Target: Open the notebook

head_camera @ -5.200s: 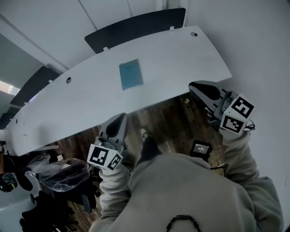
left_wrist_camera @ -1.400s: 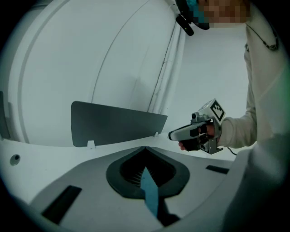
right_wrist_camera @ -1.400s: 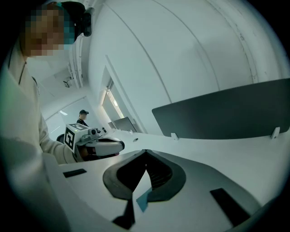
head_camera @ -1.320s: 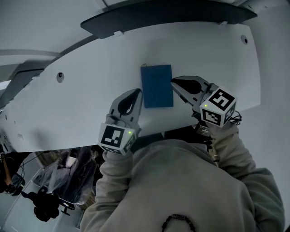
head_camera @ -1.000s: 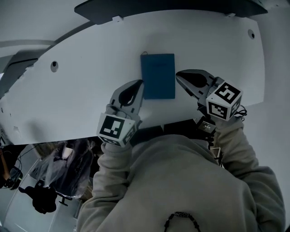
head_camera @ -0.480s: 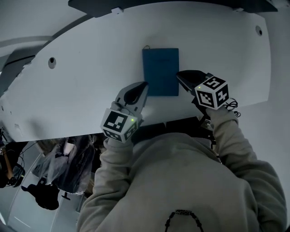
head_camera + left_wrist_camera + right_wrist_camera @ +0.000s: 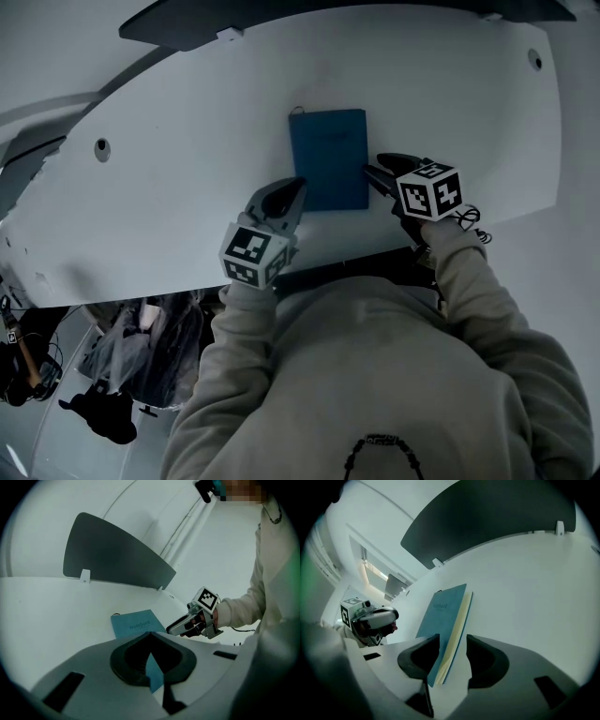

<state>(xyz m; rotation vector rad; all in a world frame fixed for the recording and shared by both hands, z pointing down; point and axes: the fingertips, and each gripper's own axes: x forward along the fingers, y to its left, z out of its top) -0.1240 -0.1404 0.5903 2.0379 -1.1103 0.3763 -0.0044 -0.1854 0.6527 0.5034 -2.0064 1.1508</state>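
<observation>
Right, blue notebook [image 7: 328,159] flat on desk [image 7: 169,159], cover down, not yet opened. Right tool [image 7: 452,638] jaws just been opening, wide apart, astride near page-edge corner, no pinch. Left tool [image 7: 150,634] jaws together, empty, beside near-left corner. Whole cover lift remains.

notebook [image 7: 328,169] flat on table [image 7: 169,159], near front edge

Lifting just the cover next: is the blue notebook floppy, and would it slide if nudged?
The notebook looks slim with a thin cover over cream pages, so probably bendy and light. Flat on the smooth white table, it may well slide.
</observation>
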